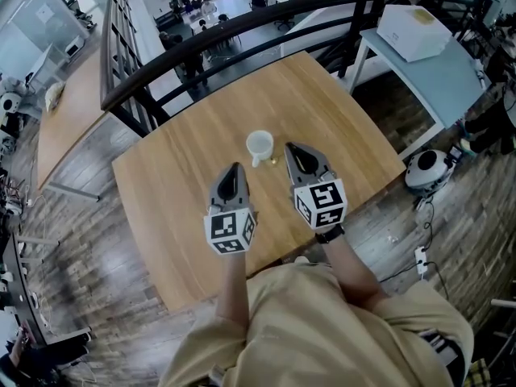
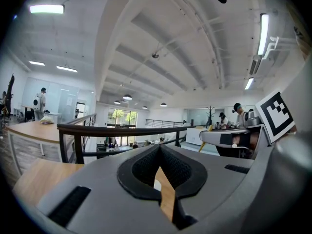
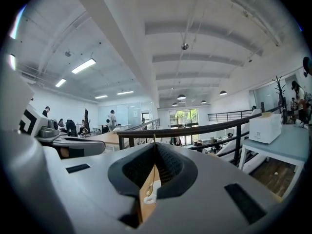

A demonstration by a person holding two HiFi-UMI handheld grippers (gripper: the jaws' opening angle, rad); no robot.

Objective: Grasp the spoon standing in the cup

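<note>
I'm looking down on a square wooden table [image 1: 185,208] that is filling most of the head view, with a dark curved railing [image 1: 242,22] running behind its far edges and a pale side table [image 1: 435,75] carrying a white box [image 1: 413,32] off to the right. I'm holding the 2 grippers side by side over the near half of the table, both pointing level and away from me toward the cup. The left gripper [image 1: 235,168] is sitting a little nearer to me. In its own view its jaws are meeting at the tips with nothing between them, and only bare wood and a sliver of white are showing through the opening behind the pads. The right gripper [image 1: 289,147] is reaching further, with its tip just beside the right of the white cup [image 1: 260,145], which is standing upright near the table's middle, handle turned toward me and bowl looking empty. The right jaws are closing fully on the spoon [image 1: 274,161]. In the right gripper view its thin golden handle is running along the line where the pads meet, poking just above the tips and slanting down to the left. In the head view its lower end is showing outside the cup, just beside the handle. I cannot tell whether it is touching the table.
</note>
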